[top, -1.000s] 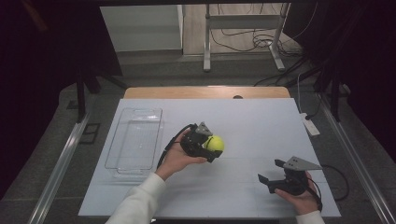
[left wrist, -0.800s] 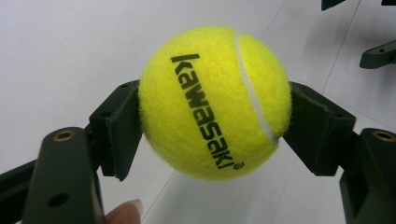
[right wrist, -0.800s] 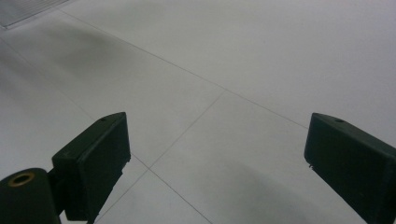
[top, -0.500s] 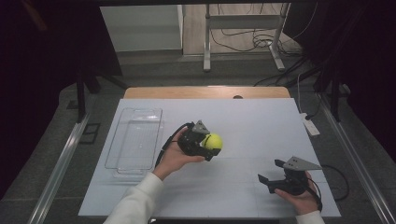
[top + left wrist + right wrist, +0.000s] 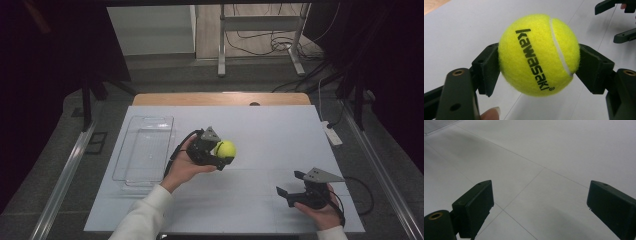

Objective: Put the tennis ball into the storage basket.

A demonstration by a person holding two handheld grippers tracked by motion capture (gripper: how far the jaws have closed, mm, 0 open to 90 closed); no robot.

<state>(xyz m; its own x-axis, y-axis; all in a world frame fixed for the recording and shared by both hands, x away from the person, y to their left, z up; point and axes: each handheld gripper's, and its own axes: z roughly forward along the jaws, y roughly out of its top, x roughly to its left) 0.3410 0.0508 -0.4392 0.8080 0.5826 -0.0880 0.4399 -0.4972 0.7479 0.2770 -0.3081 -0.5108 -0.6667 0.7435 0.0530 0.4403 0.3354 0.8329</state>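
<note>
Yellow tennis ball (image 5: 537, 53): clamped between left gripper (image 5: 220, 152) fingers, held above white tabletop (image 5: 270, 130), right of clear tray (image 5: 145, 150) | right gripper (image 5: 292, 185): fingers spread, nothing between them

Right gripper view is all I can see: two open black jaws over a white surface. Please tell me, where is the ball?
Observer: The left gripper holds the tennis ball near the table's middle.
Operator: Is the grip firm?
Observer: In the left gripper view both pads press the tennis ball's sides, at its widest part.
Operator: Is there a container somewhere?
Observer: Yes, a clear tray lies on the table, on the left side in the high view, beside the left hand.
</note>
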